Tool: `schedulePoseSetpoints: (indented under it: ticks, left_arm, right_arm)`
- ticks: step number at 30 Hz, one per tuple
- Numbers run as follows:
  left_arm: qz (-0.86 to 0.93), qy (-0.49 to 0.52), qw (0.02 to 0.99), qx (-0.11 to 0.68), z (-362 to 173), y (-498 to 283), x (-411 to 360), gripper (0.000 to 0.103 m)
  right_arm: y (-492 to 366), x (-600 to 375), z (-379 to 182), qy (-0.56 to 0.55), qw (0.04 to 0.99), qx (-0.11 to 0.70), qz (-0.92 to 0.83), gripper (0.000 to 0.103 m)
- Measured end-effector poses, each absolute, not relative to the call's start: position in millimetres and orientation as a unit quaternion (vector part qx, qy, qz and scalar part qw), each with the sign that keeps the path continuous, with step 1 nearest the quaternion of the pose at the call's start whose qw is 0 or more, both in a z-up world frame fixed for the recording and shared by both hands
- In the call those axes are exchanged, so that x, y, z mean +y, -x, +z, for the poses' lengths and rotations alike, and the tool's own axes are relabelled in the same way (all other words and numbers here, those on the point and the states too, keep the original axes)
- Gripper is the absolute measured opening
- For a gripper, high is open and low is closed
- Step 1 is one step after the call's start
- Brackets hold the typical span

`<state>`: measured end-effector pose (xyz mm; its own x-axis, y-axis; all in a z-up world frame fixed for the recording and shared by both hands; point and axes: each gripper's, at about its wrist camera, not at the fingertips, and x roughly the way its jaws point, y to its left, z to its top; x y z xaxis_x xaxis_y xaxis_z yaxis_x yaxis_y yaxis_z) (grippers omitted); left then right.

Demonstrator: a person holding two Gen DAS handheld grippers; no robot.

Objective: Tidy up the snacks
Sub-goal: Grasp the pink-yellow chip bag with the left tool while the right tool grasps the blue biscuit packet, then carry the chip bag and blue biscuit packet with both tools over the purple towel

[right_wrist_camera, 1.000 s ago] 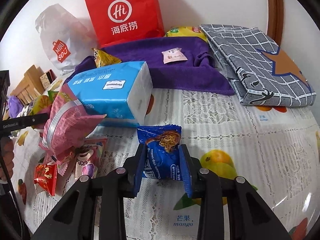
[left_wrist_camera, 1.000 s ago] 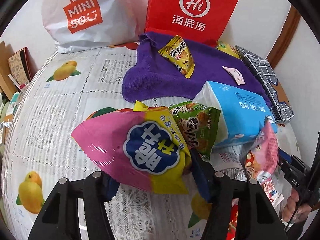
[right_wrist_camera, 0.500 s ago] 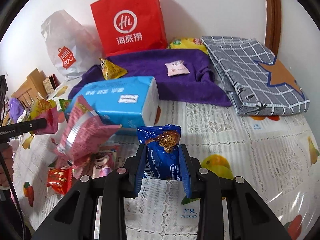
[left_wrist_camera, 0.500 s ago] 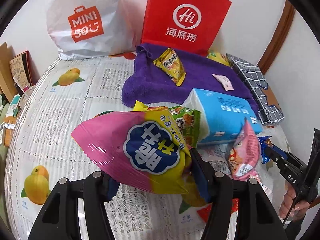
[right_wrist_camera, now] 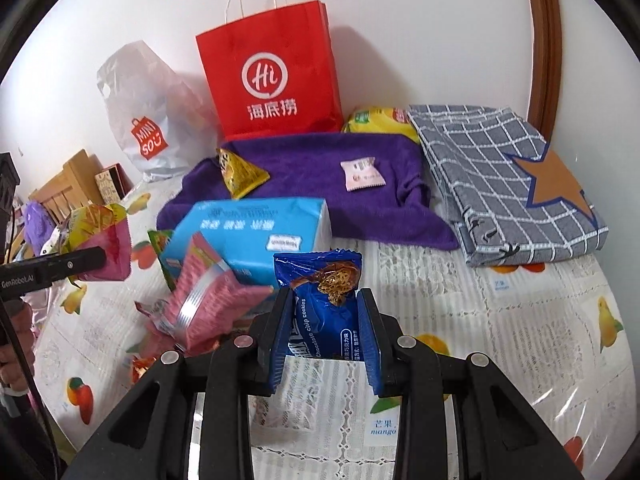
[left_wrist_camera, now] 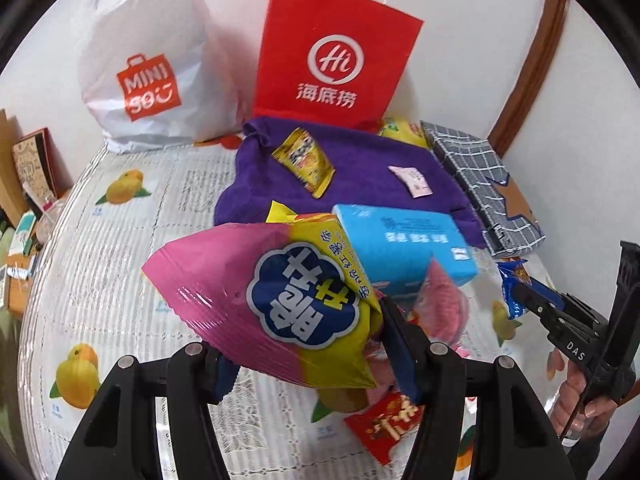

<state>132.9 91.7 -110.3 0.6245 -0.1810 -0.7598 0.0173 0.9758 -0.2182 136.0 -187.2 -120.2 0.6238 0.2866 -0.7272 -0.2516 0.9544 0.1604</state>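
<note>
My left gripper [left_wrist_camera: 308,356] is shut on a big pink-and-yellow snack bag [left_wrist_camera: 276,304], held up above the table. In the right wrist view my right gripper [right_wrist_camera: 325,336] is shut on a blue chocolate chip cookie packet [right_wrist_camera: 320,300], also lifted off the fruit-print tablecloth [right_wrist_camera: 520,340]. A pink ribbed packet [right_wrist_camera: 200,300] lies left of the cookie packet, in front of a blue tissue pack [right_wrist_camera: 256,236]. On the purple towel [right_wrist_camera: 320,168] lie a yellow triangular snack [right_wrist_camera: 238,174] and a small pink sachet [right_wrist_camera: 362,174]. The left gripper with its bag [right_wrist_camera: 100,248] shows at the left edge.
A red paper bag [right_wrist_camera: 272,80] and a white plastic shopping bag [right_wrist_camera: 148,120] stand against the wall. A folded grey checked cloth [right_wrist_camera: 500,184] lies at the right. A red snack packet [left_wrist_camera: 384,424] lies below the lifted bag. A person's hand [left_wrist_camera: 580,392] holds the right gripper.
Both grippers have risen with their packets; the table and its objects look farther away and more of the bags by the wall shows.
</note>
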Motion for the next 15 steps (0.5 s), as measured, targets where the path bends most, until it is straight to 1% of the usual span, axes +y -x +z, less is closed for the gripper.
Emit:
schedulePoseSetpoints:
  ticks: [15]
  left_arm:
    - [-0.086,0.078,0.897,0.426,-80,-159,63,0.06]
  right_arm:
    - [-165,-175,-77,-0.019,0.907,0.39,0.156,0.032]
